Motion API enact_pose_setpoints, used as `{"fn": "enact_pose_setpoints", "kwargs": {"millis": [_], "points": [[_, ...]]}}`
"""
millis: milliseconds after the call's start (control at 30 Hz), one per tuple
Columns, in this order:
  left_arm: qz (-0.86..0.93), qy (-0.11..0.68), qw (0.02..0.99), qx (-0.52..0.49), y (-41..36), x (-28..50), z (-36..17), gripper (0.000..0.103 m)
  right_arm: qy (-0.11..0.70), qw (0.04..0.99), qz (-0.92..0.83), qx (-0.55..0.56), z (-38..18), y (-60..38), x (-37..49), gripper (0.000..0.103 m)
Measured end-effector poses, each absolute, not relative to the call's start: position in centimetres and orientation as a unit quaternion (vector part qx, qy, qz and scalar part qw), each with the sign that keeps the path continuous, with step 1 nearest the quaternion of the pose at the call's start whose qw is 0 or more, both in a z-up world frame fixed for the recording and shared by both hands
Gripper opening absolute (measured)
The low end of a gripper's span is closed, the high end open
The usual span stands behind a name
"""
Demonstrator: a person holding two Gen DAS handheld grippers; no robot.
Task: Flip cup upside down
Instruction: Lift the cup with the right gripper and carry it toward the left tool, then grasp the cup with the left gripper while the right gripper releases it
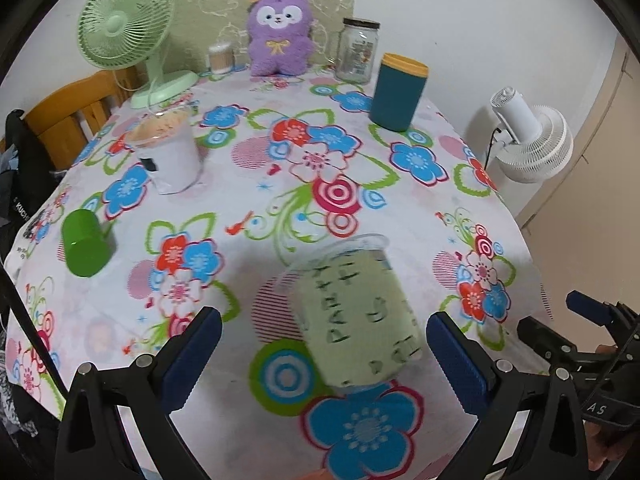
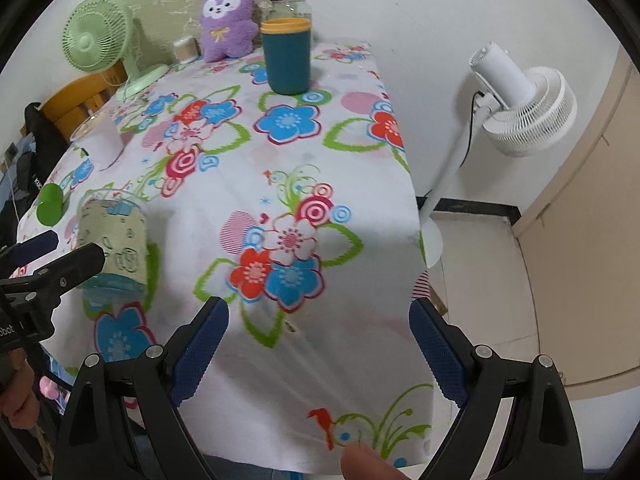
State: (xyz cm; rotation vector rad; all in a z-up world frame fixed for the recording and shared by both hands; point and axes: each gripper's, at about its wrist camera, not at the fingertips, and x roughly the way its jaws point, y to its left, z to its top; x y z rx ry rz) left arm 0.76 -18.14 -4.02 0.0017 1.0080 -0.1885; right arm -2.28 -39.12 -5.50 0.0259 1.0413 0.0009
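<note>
A clear cup with a pale green printed sleeve [image 1: 356, 320] stands upright on the flowered tablecloth [image 1: 304, 184], rim up, tilted in the fisheye view. My left gripper [image 1: 324, 344] is open, its blue-padded fingers either side of the cup and not touching it. The cup also shows in the right wrist view [image 2: 114, 240] at the left, with the left gripper's finger [image 2: 72, 264] beside it. My right gripper [image 2: 320, 340] is open and empty over the table's front right part.
A small green cup [image 1: 84, 244] lies at the left. A white tub [image 1: 170, 156], a teal canister with yellow rim [image 1: 398, 92], a glass jar [image 1: 358, 50], a purple plush [image 1: 280, 36] and a green fan [image 1: 128, 32] stand farther back. A white floor fan [image 2: 516, 108] stands right of the table edge.
</note>
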Motion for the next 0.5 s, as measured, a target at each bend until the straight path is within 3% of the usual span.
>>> {"fn": "enact_pose_setpoints", "kwargs": {"millis": [500], "points": [[-0.081,0.509,0.857,-0.006,-19.9,2.2,-6.0,0.102,0.508,0.861,0.003,0.03,-7.4,-40.6,-1.3,0.093]]}}
